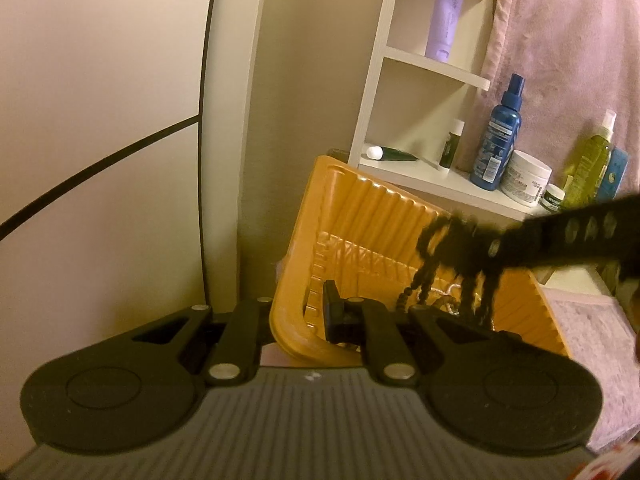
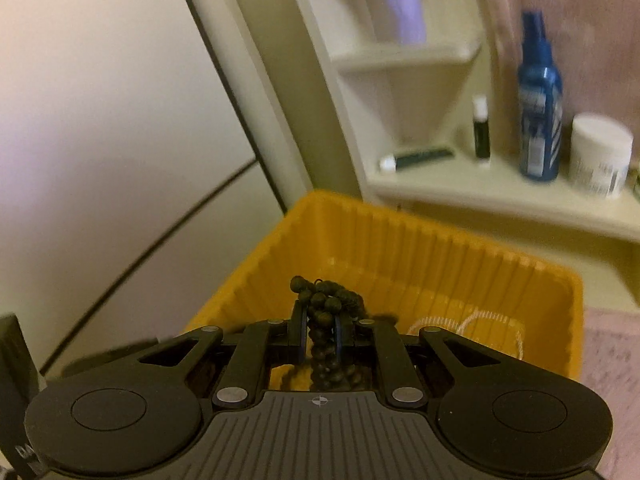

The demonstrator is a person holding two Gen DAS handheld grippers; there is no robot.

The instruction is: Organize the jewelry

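yellow basket [image 2: 400, 248] sits just ahead of and under both tongs. dark bead necklace [image 2: 324, 308] is bunched, limp, light and slippery; best pinched across the bundle, since loose loops dangle. right tongs [image 2: 320, 332] clenched on that bundle, above the basket. left tongs [image 1: 340, 316] pinched on the basket's near rim.

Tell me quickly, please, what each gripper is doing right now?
Left gripper: shut on the rim of the yellow basket.
Right gripper: shut on a bunch of dark beaded necklaces, above the basket.
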